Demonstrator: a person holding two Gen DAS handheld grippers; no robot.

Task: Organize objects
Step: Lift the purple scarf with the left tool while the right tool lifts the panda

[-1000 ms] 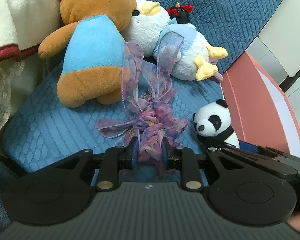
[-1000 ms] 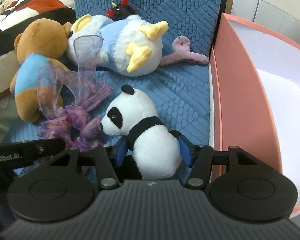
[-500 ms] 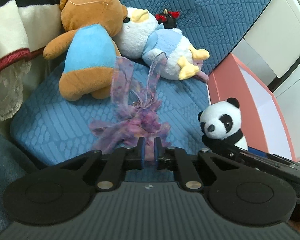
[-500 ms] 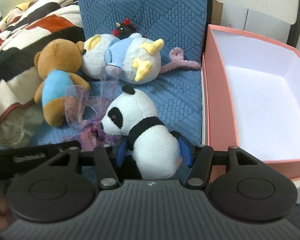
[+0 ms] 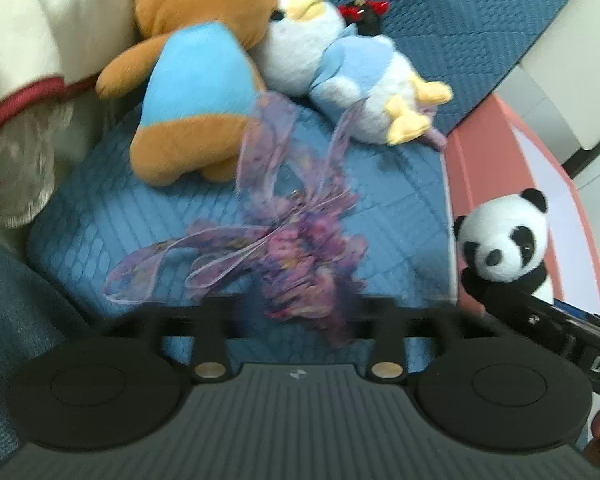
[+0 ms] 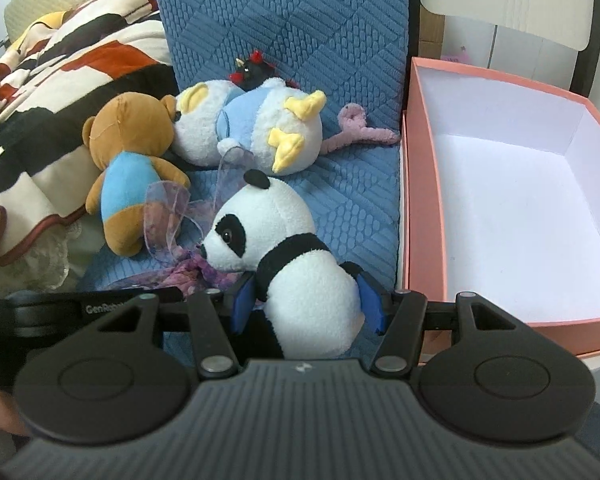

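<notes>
- The right gripper (image 6: 306,300) has its blue pads closed on the body of the panda plush (image 6: 284,256), one pad at each flank, with the head sticking out ahead of the fingers; the toy sits just beside the near wall of the pink box (image 6: 422,216), above the blue cushion (image 6: 352,208).
- The left gripper (image 5: 300,308) is blurred at the tips. The purple ribbon bundle (image 5: 300,256) bunches right between the fingers and seems lifted with them, so it looks pinched — though the pads themselves cannot be made out.
- Handling, as a judgement: the panda is light and squashy, so the mid-body hold suits it; a firmer squeeze would only deform it. The ribbon is limp, sheer and likely slippery — best held at its dense knot, since the loose loops trail and could snag.
- The ribbon's loops reach toward the brown bear (image 5: 196,92) and the white-and-blue plush (image 5: 352,68), both lying on the cushion well ahead.
- Pose: both grippers point forward and slightly down over the cushion, right one nearest the open box, whose white inside shows nothing in it.
</notes>
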